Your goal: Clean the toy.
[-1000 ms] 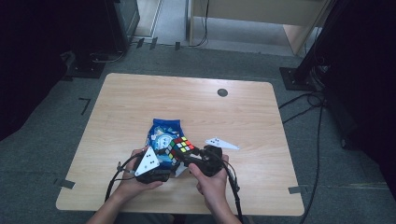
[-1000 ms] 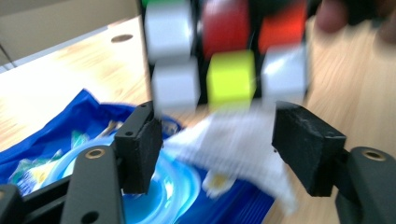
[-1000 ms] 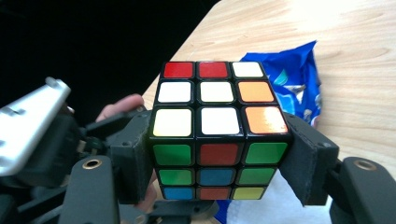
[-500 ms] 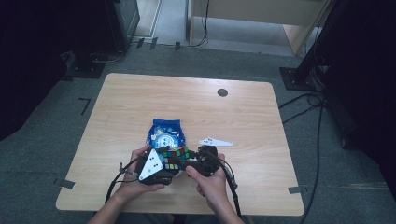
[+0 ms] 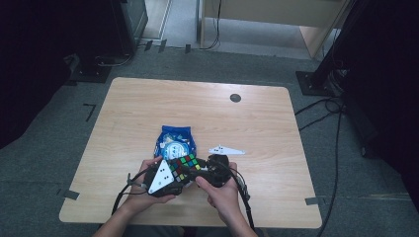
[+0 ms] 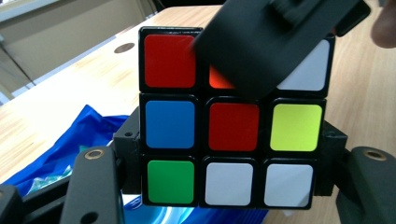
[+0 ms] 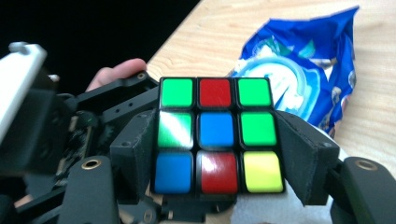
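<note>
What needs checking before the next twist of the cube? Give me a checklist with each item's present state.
1. Left gripper shut on cube: ok, jaws press both sides of its lower layers.
2. Right gripper shut on cube: ok, jaws flank the lower two rows.
3. Cube off the table: ok, held up between both hands, as the high view shows.
4. Layers lined up: ok, rows look square in both gripper views.
5. Blue bag out of the way: cannot tell, it lies right behind the cube.
6. Which layer is free to turn: cannot tell.

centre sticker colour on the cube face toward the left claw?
Red, clearest in the left gripper view: cube.
</note>
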Available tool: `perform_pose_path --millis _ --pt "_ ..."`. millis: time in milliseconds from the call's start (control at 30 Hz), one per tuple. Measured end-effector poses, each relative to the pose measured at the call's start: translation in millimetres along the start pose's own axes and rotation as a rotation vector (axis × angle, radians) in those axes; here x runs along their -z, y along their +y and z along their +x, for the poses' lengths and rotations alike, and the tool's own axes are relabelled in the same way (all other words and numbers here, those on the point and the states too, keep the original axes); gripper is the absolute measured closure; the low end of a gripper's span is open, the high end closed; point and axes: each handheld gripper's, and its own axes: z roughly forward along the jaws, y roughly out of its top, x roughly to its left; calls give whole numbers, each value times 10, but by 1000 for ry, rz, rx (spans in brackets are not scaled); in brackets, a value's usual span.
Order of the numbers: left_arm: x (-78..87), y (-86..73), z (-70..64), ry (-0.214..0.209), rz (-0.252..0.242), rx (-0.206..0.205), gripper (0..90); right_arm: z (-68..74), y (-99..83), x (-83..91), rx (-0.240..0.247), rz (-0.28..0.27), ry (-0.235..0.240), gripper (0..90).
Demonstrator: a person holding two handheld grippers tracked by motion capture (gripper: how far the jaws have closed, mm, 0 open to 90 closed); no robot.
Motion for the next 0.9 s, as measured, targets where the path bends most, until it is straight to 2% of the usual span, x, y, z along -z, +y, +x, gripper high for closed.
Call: perform_pose_path --millis 33,67,100,133,233,333,367,400,467,533,667,800,900 --pt "18 -13 69 19 2 32 337 -3 8 21 2 -12 5 346" --pt "18 -13 69 19 2 32 337 -9 21 65 3 -34 13 350" --pt "57 -45 181 53 3 75 338 -13 27 99 3 -54 6 361" --pt "88 -63 245 73 3 97 338 -17 29 119 8 -67 -12 361" --pt "166 -96 385 121 1 147 338 -48 -24 121 38 -91 -133 367" --pt "194 -99 411 134 -7 155 338 -90 -169 -30 88 -32 -293 367" --pt "195 -95 399 131 -5 147 337 -117 -222 -76 94 -18 -327 372" --pt "192 -92 391 128 -5 142 338 -153 -275 -123 80 0 -348 374" --pt "183 -89 370 119 0 130 338 -218 -324 -163 57 24 -367 389" --pt "173 -89 355 114 0 130 337 -277 -366 -195 28 51 -364 419" --pt "175 -82 348 106 -3 132 338 -408 -444 -256 -43 133 -308 611" --pt "175 -76 337 100 -7 131 337 -475 -451 -234 -3 155 -319 842" --pt "154 -76 305 85 -3 125 338 -505 -430 -171 8 116 -295 887"
